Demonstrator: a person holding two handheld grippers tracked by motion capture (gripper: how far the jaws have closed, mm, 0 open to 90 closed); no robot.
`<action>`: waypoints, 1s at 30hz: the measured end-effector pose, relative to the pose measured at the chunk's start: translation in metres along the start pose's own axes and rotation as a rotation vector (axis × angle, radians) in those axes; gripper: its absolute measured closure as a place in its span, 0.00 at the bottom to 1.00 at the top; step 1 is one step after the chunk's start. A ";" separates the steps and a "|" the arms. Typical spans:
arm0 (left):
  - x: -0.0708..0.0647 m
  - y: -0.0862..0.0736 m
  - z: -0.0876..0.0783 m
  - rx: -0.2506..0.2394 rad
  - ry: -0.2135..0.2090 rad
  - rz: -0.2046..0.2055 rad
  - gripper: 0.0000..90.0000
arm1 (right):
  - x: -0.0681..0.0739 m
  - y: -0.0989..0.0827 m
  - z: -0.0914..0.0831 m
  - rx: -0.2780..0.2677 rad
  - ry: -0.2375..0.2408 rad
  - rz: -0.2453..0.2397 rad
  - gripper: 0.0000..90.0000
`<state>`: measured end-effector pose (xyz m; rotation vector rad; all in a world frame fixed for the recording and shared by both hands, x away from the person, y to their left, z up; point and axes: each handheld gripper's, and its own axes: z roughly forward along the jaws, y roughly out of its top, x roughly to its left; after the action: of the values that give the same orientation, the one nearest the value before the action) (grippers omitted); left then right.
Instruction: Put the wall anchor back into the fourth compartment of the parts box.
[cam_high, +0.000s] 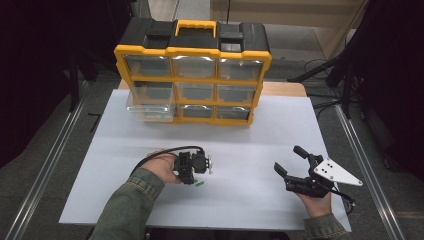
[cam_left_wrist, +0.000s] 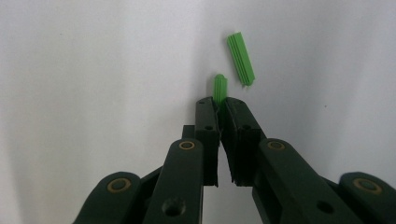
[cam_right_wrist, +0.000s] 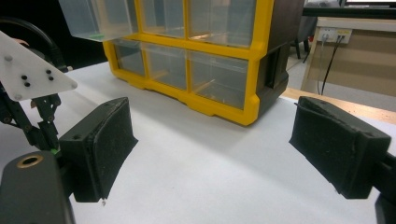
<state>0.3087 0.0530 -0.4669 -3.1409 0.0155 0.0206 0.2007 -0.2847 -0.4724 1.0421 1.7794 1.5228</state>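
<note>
Left gripper (cam_left_wrist: 219, 103) clamped on small ribbed green plastic wall plug (cam_left_wrist: 219, 87), tip sticking out past the pads at 12 o'clock. Second ribbed green plastic plug (cam_left_wrist: 241, 58) loose on white table sheet (cam_high: 250, 145), at 1 o'clock of the pinched one. Right gripper (cam_high: 289, 162) spread wide, holding nothing, aimed toward yellow-framed organiser box with clear drawers (cam_high: 192, 80).

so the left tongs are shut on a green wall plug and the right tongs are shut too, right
Not quite. The left tongs are shut on a green wall plug, with a second green plug lying beside it, as the left gripper view shows. But the right tongs are open, jaws wide apart with nothing between them, as the right gripper view shows.
</note>
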 end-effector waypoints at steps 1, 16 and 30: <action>-0.003 0.000 -0.006 -0.032 -0.017 -0.004 0.94 | 0.000 0.000 0.000 0.000 0.000 -0.001 0.15; 0.007 -0.014 -0.086 -0.030 0.047 -0.033 0.94 | 0.001 0.000 0.001 0.002 0.007 -0.004 0.15; 0.033 -0.037 -0.187 -0.084 0.129 -0.104 0.94 | 0.001 -0.001 0.002 0.007 0.008 -0.001 0.15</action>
<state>0.3443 0.0898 -0.2806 -3.2158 -0.1532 -0.1856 0.2016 -0.2828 -0.4733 1.0389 1.7918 1.5235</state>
